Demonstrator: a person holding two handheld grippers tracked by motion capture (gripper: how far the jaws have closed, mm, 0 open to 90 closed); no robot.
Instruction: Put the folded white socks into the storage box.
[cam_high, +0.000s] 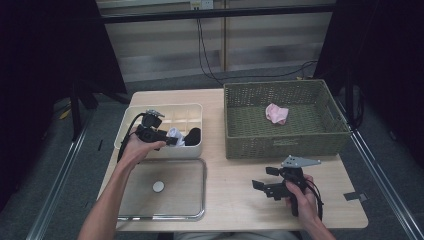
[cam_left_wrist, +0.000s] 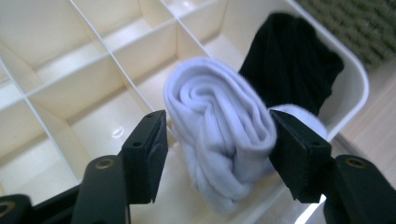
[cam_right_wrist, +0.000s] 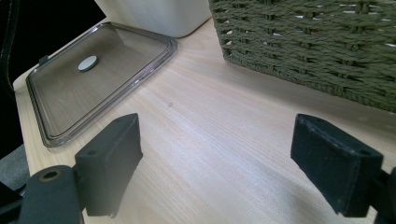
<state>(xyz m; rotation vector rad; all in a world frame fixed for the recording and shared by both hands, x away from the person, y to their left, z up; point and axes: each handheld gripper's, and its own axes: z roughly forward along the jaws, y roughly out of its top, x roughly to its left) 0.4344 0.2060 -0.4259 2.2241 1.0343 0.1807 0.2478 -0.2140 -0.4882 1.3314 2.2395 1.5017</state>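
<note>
A rolled white sock sits in a front compartment of the cream divided box, beside a black sock. My left gripper is open, its jaws either side of the white roll, the pads at most brushing it. From above, the left gripper reaches into the box at the white sock and the black sock. My right gripper rests open over bare tabletop, nothing between its jaws.
A green woven basket at the back right holds a pink rolled sock; its wall is close ahead of the right gripper. The box's clear lid lies flat at the front left, and the lid lies left of the right gripper.
</note>
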